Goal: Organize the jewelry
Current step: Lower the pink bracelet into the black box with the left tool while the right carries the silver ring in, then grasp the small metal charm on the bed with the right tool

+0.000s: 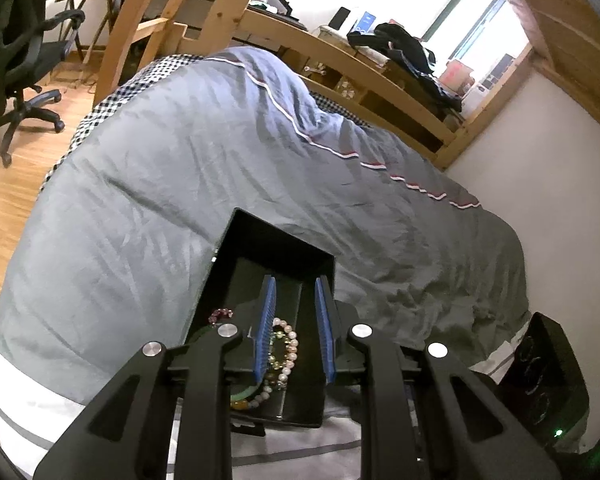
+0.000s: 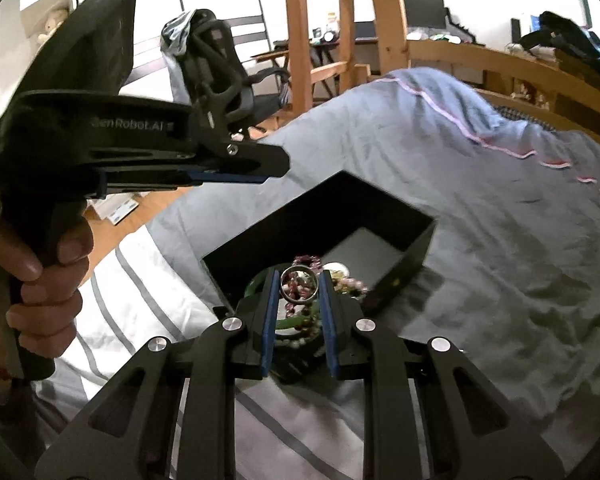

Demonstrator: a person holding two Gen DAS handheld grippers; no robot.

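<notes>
An open black box point(image 2: 384, 216) sits on a bed covered by a grey duvet point(image 2: 480, 208). Its near half is hidden behind the tool fingers in both views, so the jewelry inside is hard to count; about five pieces show, perhaps more. Among them are a pearl bracelet point(image 1: 290, 354), a dark red beaded bracelet point(image 2: 307, 260) and a green bangle point(image 2: 296, 323). The right tool point(image 2: 300, 286) is nearly closed, its two blue pads pinching one silver ring point(image 2: 300, 285) upright just above the box. The left tool point(image 1: 295, 304) hangs over the box with its pads parted and nothing between them (the pearls lie below the left pad). In the right view a hand point(image 2: 40, 280) grips the left tool's handle.
</notes>
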